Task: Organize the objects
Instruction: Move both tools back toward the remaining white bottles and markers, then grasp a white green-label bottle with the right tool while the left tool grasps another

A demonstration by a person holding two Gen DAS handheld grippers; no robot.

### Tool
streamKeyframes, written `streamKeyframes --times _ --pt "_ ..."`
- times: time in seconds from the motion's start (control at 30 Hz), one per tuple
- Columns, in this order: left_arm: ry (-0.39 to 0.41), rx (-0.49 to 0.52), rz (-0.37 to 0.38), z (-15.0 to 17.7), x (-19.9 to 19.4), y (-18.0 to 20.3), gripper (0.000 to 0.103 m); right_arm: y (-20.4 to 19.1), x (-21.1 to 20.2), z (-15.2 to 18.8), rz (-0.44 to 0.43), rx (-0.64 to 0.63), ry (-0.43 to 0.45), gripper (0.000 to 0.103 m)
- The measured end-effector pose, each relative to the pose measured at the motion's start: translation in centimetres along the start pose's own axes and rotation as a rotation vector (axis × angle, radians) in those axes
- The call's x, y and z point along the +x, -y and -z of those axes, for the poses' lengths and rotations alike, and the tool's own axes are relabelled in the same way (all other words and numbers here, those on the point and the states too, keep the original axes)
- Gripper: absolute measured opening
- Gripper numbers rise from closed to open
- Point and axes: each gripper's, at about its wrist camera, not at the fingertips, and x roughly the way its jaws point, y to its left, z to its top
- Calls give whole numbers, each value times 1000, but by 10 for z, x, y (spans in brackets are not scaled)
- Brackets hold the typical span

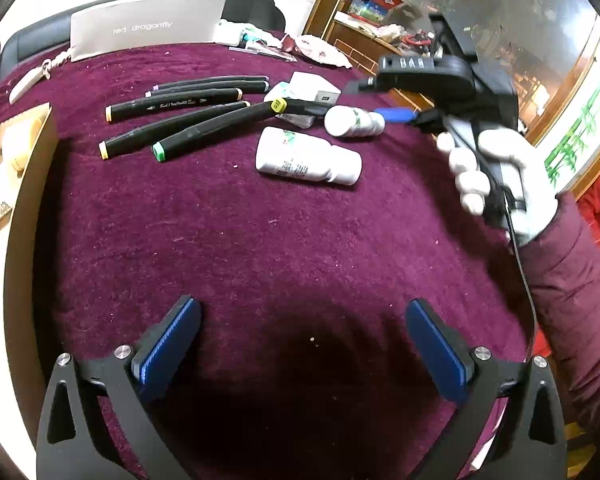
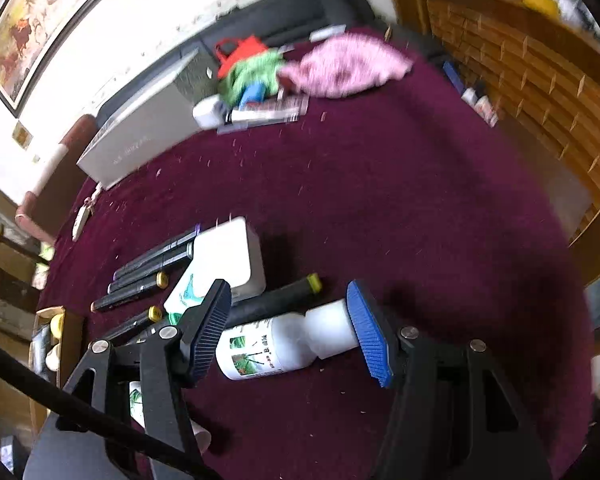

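I am holding the left gripper point(image 1: 300, 344) wide apart and empty over bare cloth point(image 1: 260, 240). The right gripper point(image 2: 292, 320), fingers apart, is straddling the far bottle point(image 2: 268, 344) beside the markers point(image 1: 172, 108), lining up to grip it.
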Motion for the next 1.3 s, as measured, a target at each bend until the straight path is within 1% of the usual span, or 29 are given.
streamKeyframes --times 0.07,0.13,0.17,0.2,0.23,0.3,0.33,0.37,0.4,0.43,0.47,0.53,0.57,0.63,0.67,0.7,0.73,0.8,0.9,1.07,1.13,1.17,1.2,1.23,1.27,1.3 --pt "-11 -50 39 -3 -4 -7 100 -4 1 13 -96 -20 -89 61" --pt "-10 -87 91 -7 -9 -12 100 -14 2 33 -208 -61 -197 61" --pt "15 -81 98 -11 -13 -13 100 -20 -2 42 -219 -94 -210 61" --pt "38 -59 81 -15 -17 -12 100 -22 -3 44 -206 -114 -200 61" --pt "68 0 39 -22 -22 -6 100 -27 -9 48 -174 -139 -170 61" --pt "109 109 -16 -31 -27 7 100 -36 -18 52 -87 -198 -96 61" --pt "140 219 -57 -38 -30 20 100 -40 -19 53 -59 -217 -72 61" --pt "163 303 -86 -41 -31 30 100 -43 -19 54 -41 -231 -50 61" --pt "181 387 -114 -44 -30 38 100 -45 -15 51 -44 -230 -45 61" --pt "192 515 -160 -47 -23 51 100 -46 -12 50 -63 -226 -50 61" --pt "185 588 -192 -51 -16 58 100 -48 -7 50 -78 -230 -64 61" --pt "153 718 -256 -56 2 69 100 -56 5 46 -56 -255 -78 61" --pt "140 755 -276 -59 11 71 100 -59 11 45 -39 -268 -82 61" --pt "113 749 -259 -68 23 69 99 -67 21 45 -31 -298 -91 60" --pt "112 739 -254 -71 25 67 99 -70 23 45 -21 -307 -102 56" --pt "116 733 -248 -73 26 67 99 -72 26 47 1 -319 -120 38" --pt "115 726 -231 -77 29 64 99 -73 27 49 29 -334 -134 33" --pt "102 727 -218 -81 33 63 99 -72 22 55 81 -351 -136 32" --pt "79 782 -224 -81 46 66 99 -62 13 61 123 -321 -138 32" --pt "61 933 -247 -80 69 79 99 -27 -6 66 103 -207 -136 32" --pt "45 994 -230 -80 79 85 99 -19 -12 67 84 -175 -130 32" --pt "14 1008 -223 -80 84 87 99 -15 -14 67 73 -160 -129 32" --pt "-65 1015 -217 -78 94 87 99 -10 -16 68 54 -139 -127 32" --pt "-78 997 -217 -80 95 86 96 -10 -16 67 46 -127 -126 32" --pt "-123 954 -180 -83 92 84 96 -8 -17 67 40 -118 -125 32" --pt "-185 917 -151 -84 92 80 93 -9 -17 68 38 -115 -122 32"
